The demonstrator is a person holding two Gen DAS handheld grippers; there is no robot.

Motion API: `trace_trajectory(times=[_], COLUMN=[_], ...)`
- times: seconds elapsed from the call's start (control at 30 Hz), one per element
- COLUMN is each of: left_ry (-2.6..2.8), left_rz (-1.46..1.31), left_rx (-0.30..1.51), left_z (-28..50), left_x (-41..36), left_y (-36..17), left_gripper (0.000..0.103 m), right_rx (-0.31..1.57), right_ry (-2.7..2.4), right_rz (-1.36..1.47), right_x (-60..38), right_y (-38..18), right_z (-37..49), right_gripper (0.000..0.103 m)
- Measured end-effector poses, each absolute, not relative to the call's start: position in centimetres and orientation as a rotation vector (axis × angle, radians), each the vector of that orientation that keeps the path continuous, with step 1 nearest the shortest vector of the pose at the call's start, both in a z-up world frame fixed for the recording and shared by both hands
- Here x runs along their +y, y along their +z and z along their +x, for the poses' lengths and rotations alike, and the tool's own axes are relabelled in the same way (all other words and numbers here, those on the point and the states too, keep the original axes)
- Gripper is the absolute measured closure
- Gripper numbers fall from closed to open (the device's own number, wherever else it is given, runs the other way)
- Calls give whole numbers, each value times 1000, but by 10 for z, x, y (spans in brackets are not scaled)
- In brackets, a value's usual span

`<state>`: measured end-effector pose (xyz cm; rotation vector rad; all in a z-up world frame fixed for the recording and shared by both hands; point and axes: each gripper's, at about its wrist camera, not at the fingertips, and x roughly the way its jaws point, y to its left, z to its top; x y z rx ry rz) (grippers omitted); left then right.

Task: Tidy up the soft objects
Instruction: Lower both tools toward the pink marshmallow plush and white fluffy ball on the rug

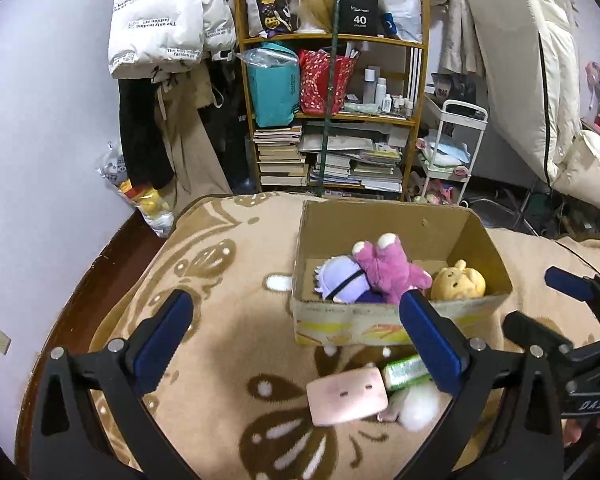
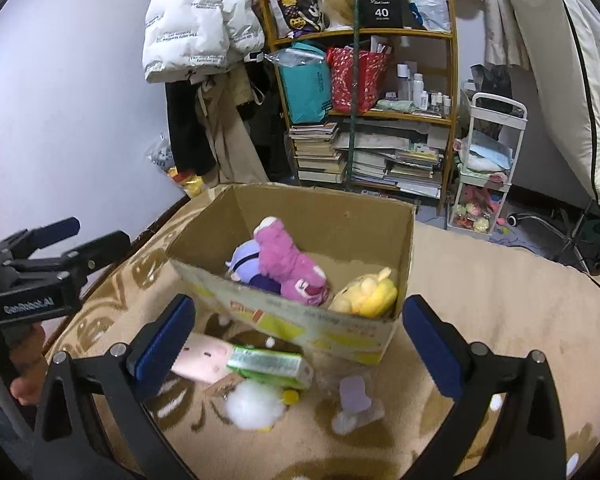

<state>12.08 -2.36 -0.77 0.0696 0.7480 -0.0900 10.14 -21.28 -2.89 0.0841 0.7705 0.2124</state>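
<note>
- Soft toys, a pink plush and a round yellow plush, sit inside the brown cardboard box, so they stay tidy.
- A flat pink pillow toy lies outside on the tan blanket; I think it goes next.
- Left gripper and right gripper fingers are wide apart, holding nothing.

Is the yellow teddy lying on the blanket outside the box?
No, the yellow plush toy sits inside the cardboard box, next to the pink plush toy.

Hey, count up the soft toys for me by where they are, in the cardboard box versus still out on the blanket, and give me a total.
In the cardboard box: 3 (lavender plush, pink plush, yellow plush)
On the blanket: 4 (pink block plush, green plush, white fluffy plush, pale purple plush)
Total: 7
</note>
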Motion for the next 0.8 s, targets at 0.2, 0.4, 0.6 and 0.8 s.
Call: trace_trajectory(times=[0.2, 0.4, 0.6, 0.8], left_ry=[-74, -85, -92, -105], left_rz=[67, 87, 83, 58], left_rx=[797, 841, 881, 935], left_z=[105, 96, 99, 113], left_x=[-19, -21, -20, -15], left_y=[-14, -25, -36, -57], left_gripper=[1, 1, 1, 1], right_rx=[805, 843, 861, 901], right_ry=[215, 229, 238, 229], right_rz=[74, 64, 34, 37], right_x=[-208, -203, -194, -193], right_y=[-34, -43, -53, -68], right_z=[83, 66, 59, 66], right_gripper=[0, 0, 0, 0])
